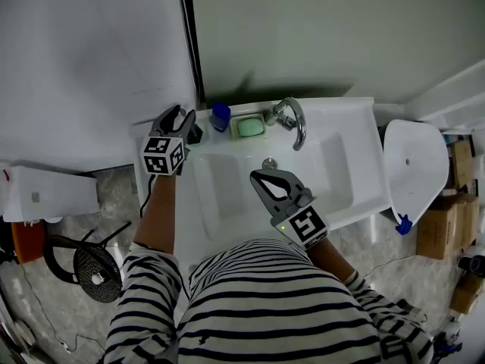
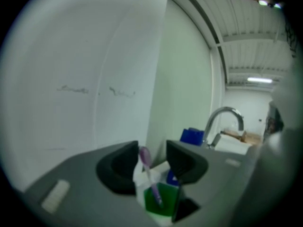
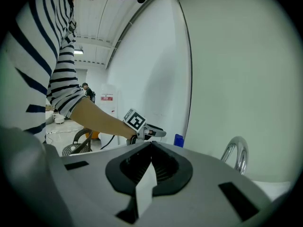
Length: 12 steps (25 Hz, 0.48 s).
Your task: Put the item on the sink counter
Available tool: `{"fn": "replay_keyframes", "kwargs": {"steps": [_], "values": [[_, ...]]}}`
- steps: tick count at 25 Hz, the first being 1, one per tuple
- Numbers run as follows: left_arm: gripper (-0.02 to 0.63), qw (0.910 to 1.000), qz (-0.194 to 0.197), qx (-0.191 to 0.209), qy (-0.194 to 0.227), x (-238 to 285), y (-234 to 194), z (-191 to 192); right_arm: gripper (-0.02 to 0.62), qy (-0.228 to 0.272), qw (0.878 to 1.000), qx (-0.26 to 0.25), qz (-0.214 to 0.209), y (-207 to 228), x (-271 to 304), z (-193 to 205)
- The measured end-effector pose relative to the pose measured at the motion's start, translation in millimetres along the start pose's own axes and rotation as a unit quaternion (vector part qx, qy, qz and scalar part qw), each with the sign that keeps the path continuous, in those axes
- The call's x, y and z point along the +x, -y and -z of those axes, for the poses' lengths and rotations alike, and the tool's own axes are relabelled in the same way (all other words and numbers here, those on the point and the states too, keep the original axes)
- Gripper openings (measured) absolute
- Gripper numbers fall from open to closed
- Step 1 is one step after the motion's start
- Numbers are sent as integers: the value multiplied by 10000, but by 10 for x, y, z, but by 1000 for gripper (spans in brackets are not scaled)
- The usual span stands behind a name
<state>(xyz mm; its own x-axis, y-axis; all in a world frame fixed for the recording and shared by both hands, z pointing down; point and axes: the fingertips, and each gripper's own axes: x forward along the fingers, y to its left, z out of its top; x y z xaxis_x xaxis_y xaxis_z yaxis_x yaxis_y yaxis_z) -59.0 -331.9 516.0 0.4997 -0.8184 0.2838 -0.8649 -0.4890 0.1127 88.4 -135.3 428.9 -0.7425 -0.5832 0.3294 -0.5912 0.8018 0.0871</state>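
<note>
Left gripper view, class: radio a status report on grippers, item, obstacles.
Left gripper open, green toothbrush holder between its jaws. Right gripper shut, empty. Blue cup and faucet nearby, nothing blocking.

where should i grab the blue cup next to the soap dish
Grip the blue cup across its sides, midway up, coming from the front over the sink. It stands upright on the back ledge, with the soap dish close on its right and the left hand-held gripper on its left, so the front looks clearest.
</note>
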Motion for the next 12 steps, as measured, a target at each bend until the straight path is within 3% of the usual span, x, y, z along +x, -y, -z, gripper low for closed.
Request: {"fn": "replay_keyframes", "kwargs": {"steps": [12], "values": [[192, 9989, -144, 240, 387, -249, 16, -265, 8, 192, 9998, -35, 78, -52, -87, -121]]}}
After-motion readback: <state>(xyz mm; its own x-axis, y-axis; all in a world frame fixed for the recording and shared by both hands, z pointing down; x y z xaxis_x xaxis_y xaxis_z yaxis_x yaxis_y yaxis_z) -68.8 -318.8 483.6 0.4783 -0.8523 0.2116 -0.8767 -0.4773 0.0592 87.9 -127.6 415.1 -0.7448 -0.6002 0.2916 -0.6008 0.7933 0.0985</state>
